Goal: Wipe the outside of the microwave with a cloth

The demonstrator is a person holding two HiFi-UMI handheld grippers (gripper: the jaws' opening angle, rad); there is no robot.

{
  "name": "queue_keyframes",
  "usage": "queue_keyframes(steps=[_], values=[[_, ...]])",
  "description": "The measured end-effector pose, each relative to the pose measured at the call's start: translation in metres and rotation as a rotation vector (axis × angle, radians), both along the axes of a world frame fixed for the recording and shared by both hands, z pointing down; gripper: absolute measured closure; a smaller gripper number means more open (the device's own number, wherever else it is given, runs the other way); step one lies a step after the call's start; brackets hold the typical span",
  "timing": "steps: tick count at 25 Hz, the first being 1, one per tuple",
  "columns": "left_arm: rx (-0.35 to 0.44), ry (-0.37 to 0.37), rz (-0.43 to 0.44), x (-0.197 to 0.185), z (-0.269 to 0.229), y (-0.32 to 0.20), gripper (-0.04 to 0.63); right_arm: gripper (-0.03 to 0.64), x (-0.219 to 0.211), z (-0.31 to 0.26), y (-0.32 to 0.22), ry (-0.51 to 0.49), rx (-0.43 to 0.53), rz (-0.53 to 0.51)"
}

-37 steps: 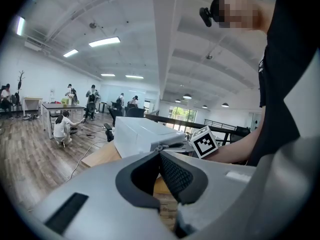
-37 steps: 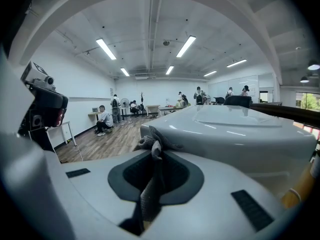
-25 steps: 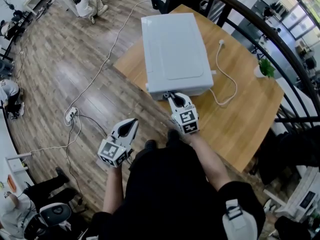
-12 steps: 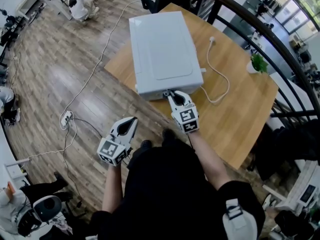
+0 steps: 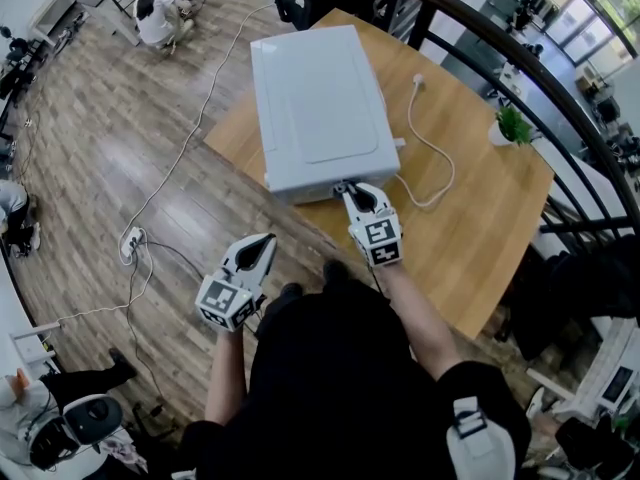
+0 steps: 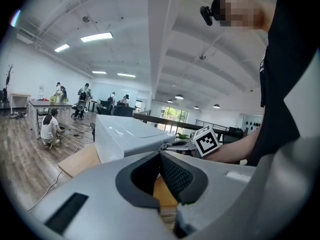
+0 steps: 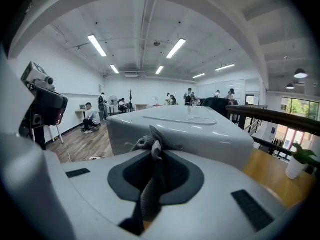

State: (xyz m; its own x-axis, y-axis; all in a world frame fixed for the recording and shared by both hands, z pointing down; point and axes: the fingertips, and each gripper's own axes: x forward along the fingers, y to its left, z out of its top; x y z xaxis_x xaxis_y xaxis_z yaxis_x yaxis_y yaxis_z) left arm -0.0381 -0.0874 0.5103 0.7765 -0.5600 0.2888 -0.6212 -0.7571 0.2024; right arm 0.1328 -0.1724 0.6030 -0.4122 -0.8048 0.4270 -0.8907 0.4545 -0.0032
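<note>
Right gripper view: right claw (image 7: 152, 153) clamps cloth (image 7: 144, 143) at the microwave (image 7: 200, 129); left claw (image 6: 160, 157) closed, empty.

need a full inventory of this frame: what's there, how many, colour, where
microwave: one, white, on the table
table: one, wooden, under the microwave
power cord: one, white, looped on the table right of the microwave
potted plant: one, green, table's far right edge
power strip: one, white, floor at left
cloth: one, grey, in the right jaws
right gripper: shut on the cloth, at the microwave's near edge
left gripper: jaws together, empty, over the floor
</note>
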Motion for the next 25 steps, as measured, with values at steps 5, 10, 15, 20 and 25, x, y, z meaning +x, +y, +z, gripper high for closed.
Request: queue_keyframes(steps=[5,10,15,20,25], values=[[-0.012,-0.003,-0.004,0.003,-0.001,0.002,0.595,0.583,0.018,-0.004,0.002,0.003,0.003,0.035],[-0.005,-0.003,0.011,0.007,0.001,0.003,0.595,0.583,0.033,-0.005,0.001,0.006,0.006,0.064],[-0.032,-0.01,0.013,0.012,0.0,0.005,0.595,0.583,0.053,-0.008,0.0,0.008,0.006,0.103],[-0.007,-0.01,0.018,0.015,0.001,0.008,0.595,0.583,0.075,-0.008,0.001,0.019,0.011,0.135],[-0.019,-0.014,0.023,0.018,0.004,0.009,0.595,0.583,0.094,-0.009,-0.001,0.021,0.023,0.18]])
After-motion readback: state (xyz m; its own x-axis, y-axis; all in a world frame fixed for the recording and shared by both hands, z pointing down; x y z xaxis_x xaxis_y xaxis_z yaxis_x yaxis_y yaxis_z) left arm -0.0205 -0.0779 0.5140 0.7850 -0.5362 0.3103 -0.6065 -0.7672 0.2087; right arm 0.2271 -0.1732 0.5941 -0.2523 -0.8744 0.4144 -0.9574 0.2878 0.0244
